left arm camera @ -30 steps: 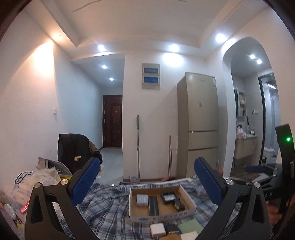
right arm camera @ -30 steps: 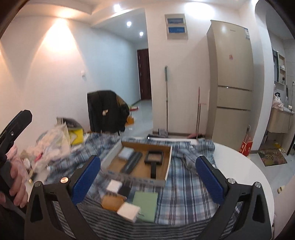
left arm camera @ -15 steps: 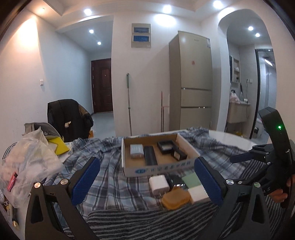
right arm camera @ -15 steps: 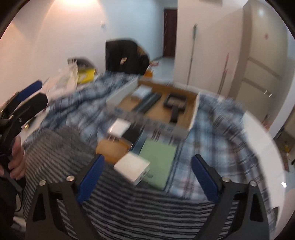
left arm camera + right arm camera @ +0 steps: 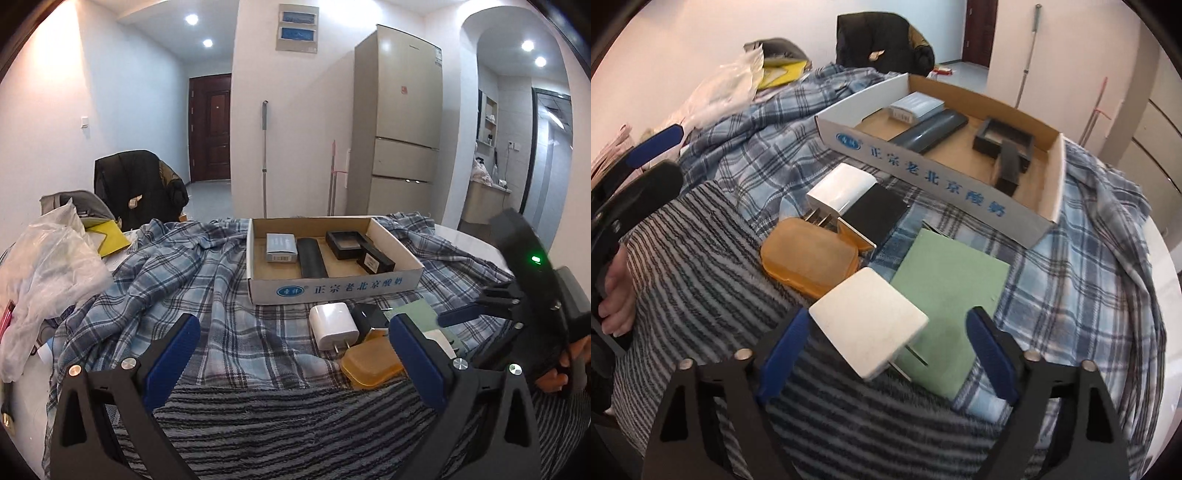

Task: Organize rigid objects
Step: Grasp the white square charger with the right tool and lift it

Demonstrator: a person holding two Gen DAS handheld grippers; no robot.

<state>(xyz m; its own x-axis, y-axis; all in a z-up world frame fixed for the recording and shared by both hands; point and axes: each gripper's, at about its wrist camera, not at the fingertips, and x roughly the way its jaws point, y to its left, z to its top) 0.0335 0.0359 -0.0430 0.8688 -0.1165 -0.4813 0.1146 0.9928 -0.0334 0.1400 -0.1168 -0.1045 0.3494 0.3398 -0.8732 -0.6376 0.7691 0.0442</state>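
Several small items lie on the cloth in front of a cardboard box (image 5: 964,186): a white square charger (image 5: 868,325), a green card (image 5: 949,288), an orange case (image 5: 809,254), a black charger (image 5: 875,214) and another white charger (image 5: 842,192). My right gripper (image 5: 888,314) points down over the white square charger. Its jaws are closing with the charger between them, and the right pad still stands apart from it. My left gripper (image 5: 294,321) hovers open and empty over the plaid cloth, left of the white charger (image 5: 334,325) and the orange case (image 5: 369,363).
The box (image 5: 343,290) holds a grey-blue packet (image 5: 281,248), a long dark case (image 5: 312,258), a black tray (image 5: 345,243) and a small black box (image 5: 375,260). Plastic bags (image 5: 48,273) are piled at the table's left. A chair with a dark jacket (image 5: 140,184) stands behind.
Both grippers have come down towards the table and tipped downward. The right gripper's jaws have narrowed and now straddle the white square charger.
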